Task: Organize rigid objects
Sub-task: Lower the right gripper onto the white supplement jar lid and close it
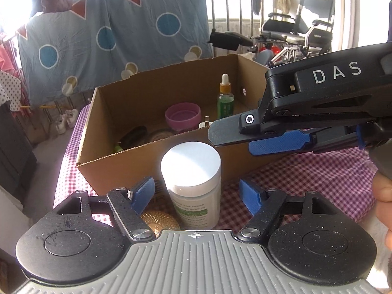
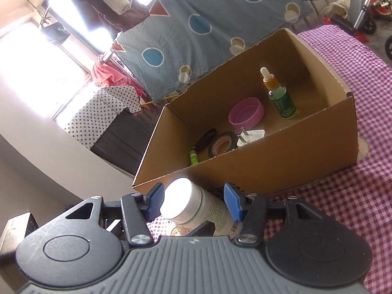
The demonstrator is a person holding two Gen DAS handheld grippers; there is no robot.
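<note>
A white-lidded jar with a green label stands on the checked cloth in front of the cardboard box. My left gripper is open around the jar, with a gap at each blue pad. My right gripper reaches in from the right, its fingertips just past the lid's upper right edge. In the right wrist view the jar sits low between the right gripper's pads, which I do not see pressing on it. The box holds a green dropper bottle, a pink lid, a white plug and a tape roll.
A gold patterned disc lies on the cloth beside the jar, under my left finger. The table's left edge drops away near the box's corner. A blue patterned sheet hangs behind, and a wheelchair stands at the back right. A hand holds the right gripper.
</note>
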